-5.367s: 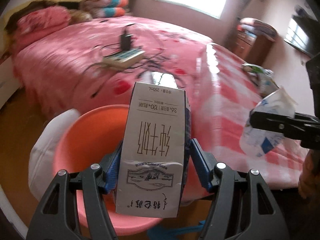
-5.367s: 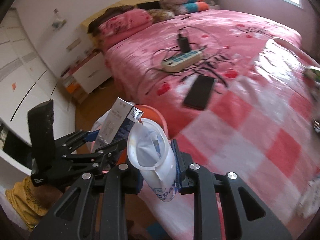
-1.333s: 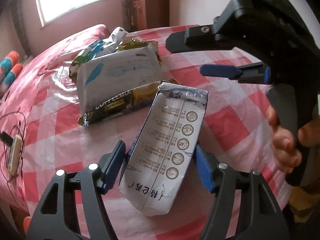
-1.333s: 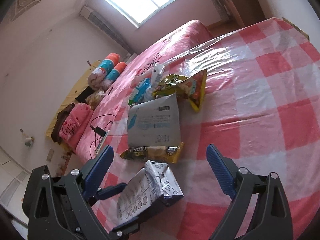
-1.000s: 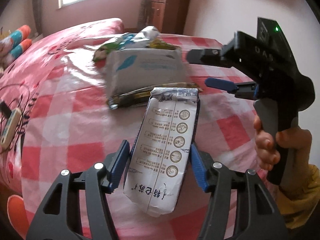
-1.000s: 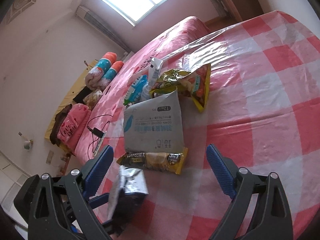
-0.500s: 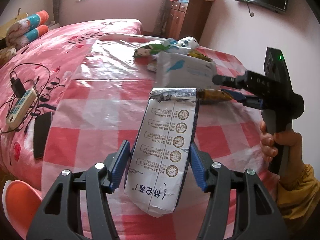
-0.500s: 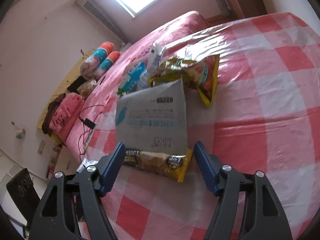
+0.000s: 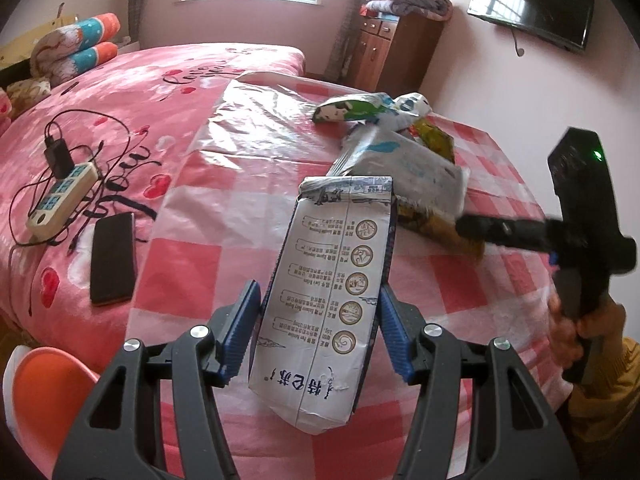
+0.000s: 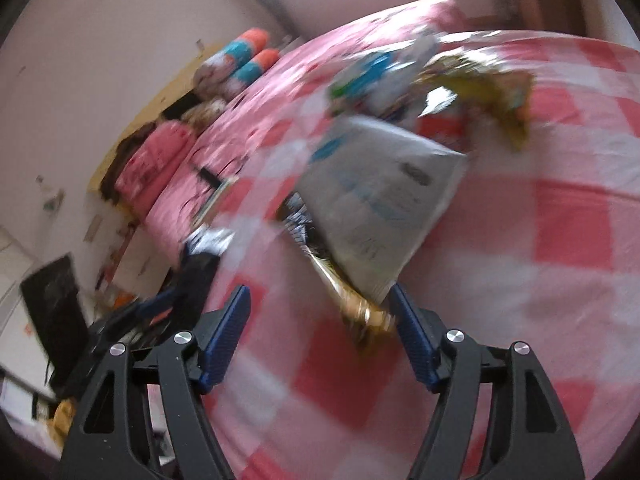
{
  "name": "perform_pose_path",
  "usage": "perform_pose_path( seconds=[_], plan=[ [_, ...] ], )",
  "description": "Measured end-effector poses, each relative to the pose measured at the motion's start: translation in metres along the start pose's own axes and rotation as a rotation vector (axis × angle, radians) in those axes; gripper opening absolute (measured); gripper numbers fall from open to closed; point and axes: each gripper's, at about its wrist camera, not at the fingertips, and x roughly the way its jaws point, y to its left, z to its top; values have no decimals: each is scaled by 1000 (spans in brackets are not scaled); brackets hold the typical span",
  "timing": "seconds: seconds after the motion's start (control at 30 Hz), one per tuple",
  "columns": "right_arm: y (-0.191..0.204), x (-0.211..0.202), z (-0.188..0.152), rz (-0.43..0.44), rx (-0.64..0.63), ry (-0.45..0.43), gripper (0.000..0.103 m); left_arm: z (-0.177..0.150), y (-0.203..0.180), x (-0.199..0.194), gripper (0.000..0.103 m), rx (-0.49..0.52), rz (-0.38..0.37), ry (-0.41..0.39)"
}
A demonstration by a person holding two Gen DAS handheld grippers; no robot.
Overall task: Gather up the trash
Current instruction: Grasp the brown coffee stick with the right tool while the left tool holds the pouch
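The left claw stays clenched on the milk carton, held above the pink checked sheet on the bed, and compared with a second ago it has swung round so that the orange bin now peeps in at the lower left corner; the carton looks bound for that bin. The right claw, which stood wide a second ago, has narrowed and pushed in toward the pile: the gold coffee packet lies between its pads at the right-hand one, but the picture is too blurred to tell whether they press on it. So one piece is on its way out and the next is probably about to be taken. Counted: one carton in hand, and about four pieces left in the pile, namely the gold packet, a grey pouch, a green-and-white wrapper and a yellow snack bag; one phone and one power strip lie apart.
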Motion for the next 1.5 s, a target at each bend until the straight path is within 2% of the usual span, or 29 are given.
perform_pose_path(
  seconds=[0.07, 0.13, 0.3, 0.37, 0.47, 0.57, 0.73, 0.87, 0.97, 1.3, 1.5],
  plan=[
    [14, -1, -5, 30, -27, 24, 72, -1, 6, -3, 59, -11, 0, -7],
    [29, -4, -7, 14, -75, 31, 72, -2, 10, -4, 59, -18, 1, -11],
    [46, -2, -3, -100, -179, 12, 71, -5, 13, -6, 59, -27, -6, -17],
    [45, 4, -2, -118, -197, 12, 56, -5, 13, -7, 59, -25, -9, -20],
    [40, 14, -2, -154, -215, 22, 42, -6, 13, -8, 59, -27, -12, -21],
    [41, 24, -2, -193, -249, 29, 35, -7, 14, -8, 59, -29, -14, -21],
    [43, 38, -1, -282, -302, 30, 31, -9, 14, -9, 59, -35, -21, -23],
    [43, 45, -2, -336, -319, 27, 16, -11, 16, -12, 59, -40, -24, -29],
    [45, 46, -3, -358, -326, 17, 14, -14, 19, -14, 59, -47, -27, -34],
    [51, 34, -15, -335, -273, -19, 12, -19, 23, -19, 59, -58, -30, -43],
    [60, 23, -22, -263, -230, -31, 12, -24, 25, -26, 58, -60, -27, -50]
  ],
)
